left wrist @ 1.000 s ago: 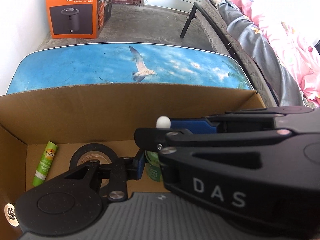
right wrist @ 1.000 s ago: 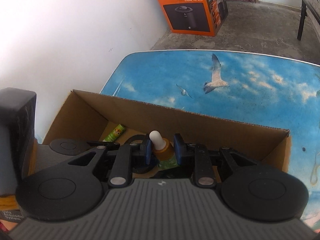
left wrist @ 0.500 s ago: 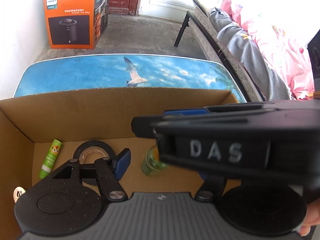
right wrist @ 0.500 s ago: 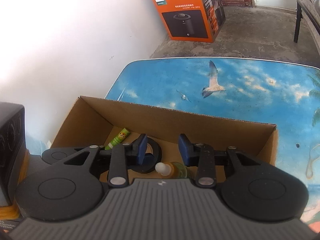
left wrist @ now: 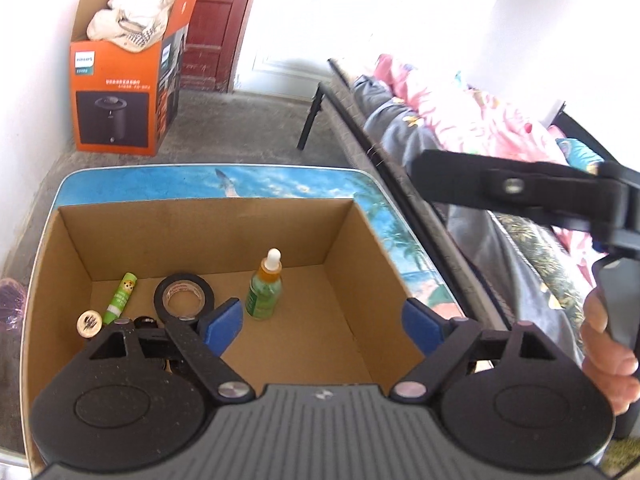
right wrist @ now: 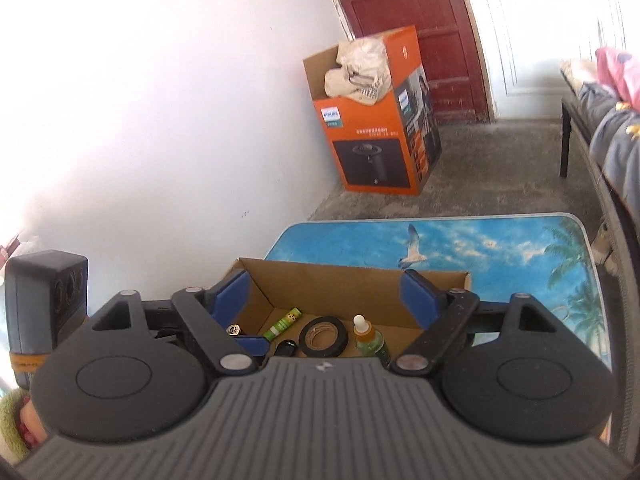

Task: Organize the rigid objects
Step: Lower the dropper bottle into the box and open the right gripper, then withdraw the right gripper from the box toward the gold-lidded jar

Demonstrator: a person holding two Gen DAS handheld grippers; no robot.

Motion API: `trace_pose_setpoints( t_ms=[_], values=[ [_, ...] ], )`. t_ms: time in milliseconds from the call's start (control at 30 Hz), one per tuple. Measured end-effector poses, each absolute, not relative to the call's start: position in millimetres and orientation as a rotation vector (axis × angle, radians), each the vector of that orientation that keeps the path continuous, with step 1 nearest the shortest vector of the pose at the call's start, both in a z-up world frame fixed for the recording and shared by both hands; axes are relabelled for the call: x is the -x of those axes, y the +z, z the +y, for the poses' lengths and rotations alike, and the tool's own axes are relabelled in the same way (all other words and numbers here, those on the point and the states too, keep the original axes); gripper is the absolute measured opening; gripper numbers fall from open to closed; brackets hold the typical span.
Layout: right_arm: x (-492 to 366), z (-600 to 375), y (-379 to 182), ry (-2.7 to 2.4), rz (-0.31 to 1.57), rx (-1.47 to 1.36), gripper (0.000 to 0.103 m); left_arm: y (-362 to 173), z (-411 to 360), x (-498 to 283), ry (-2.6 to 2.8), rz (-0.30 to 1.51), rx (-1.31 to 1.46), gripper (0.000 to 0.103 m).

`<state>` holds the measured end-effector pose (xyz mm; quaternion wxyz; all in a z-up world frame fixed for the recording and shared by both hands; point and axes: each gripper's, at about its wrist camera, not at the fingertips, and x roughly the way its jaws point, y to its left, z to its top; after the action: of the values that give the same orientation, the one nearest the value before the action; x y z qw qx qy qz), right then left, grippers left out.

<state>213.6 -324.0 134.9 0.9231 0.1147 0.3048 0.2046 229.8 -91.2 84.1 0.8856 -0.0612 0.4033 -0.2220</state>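
An open cardboard box (left wrist: 208, 236) stands on the blue sky-print table (left wrist: 280, 184). Inside stand a green dropper bottle (left wrist: 265, 289) upright, a black tape roll (left wrist: 184, 298), a green glue stick (left wrist: 120, 298), a small round cap (left wrist: 89, 323) and a dark item half hidden by my finger. My left gripper (left wrist: 322, 330) is open and empty above the box. My right gripper (right wrist: 326, 294) is open and empty, raised above the box (right wrist: 352, 276); the bottle (right wrist: 370, 342), tape (right wrist: 323, 336) and glue stick (right wrist: 284, 322) show below it.
An orange Philips carton (left wrist: 120, 104) with cloth in it stands on the floor by a red door (right wrist: 416, 24). A bed with pink and grey bedding (left wrist: 480, 128) runs along the table's right side. A white wall (right wrist: 160, 120) is on the left.
My right gripper opened and let go of the dropper bottle, which now stands in the box. Both grippers rose and pulled back; the left gripper opened wide.
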Motion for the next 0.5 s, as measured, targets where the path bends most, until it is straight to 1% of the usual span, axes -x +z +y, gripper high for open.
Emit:
trace_pose_setpoints(
  t_ms=[33, 100, 200, 333, 500],
  values=[
    [-199.2, -324.4, 141.3, 0.406, 0.599, -0.212, 0.095, 88.0, -86.9, -217.6, -0.470, 0.819, 0.131, 0.089],
    [-168.2, -322.1, 152.3, 0.383, 0.557, -0.152, 0.102, 92.4, -76.5, -193.9, -0.485, 0.777, 0.147, 0.094],
    [-132.1, -311.4, 157.4, 0.356, 0.535, -0.050, 0.102, 92.3, -61.6, -160.6, -0.489, 0.733, 0.167, 0.096],
    [-95.9, -291.1, 149.5, 0.313, 0.553, 0.079, 0.102, 81.4, -44.4, -121.2, -0.460, 0.698, 0.156, 0.096],
    [-65.0, -270.1, 118.1, 0.287, 0.606, 0.088, 0.102, 52.8, -31.5, -82.6, -0.484, 0.690, 0.124, 0.100]
  ],
)
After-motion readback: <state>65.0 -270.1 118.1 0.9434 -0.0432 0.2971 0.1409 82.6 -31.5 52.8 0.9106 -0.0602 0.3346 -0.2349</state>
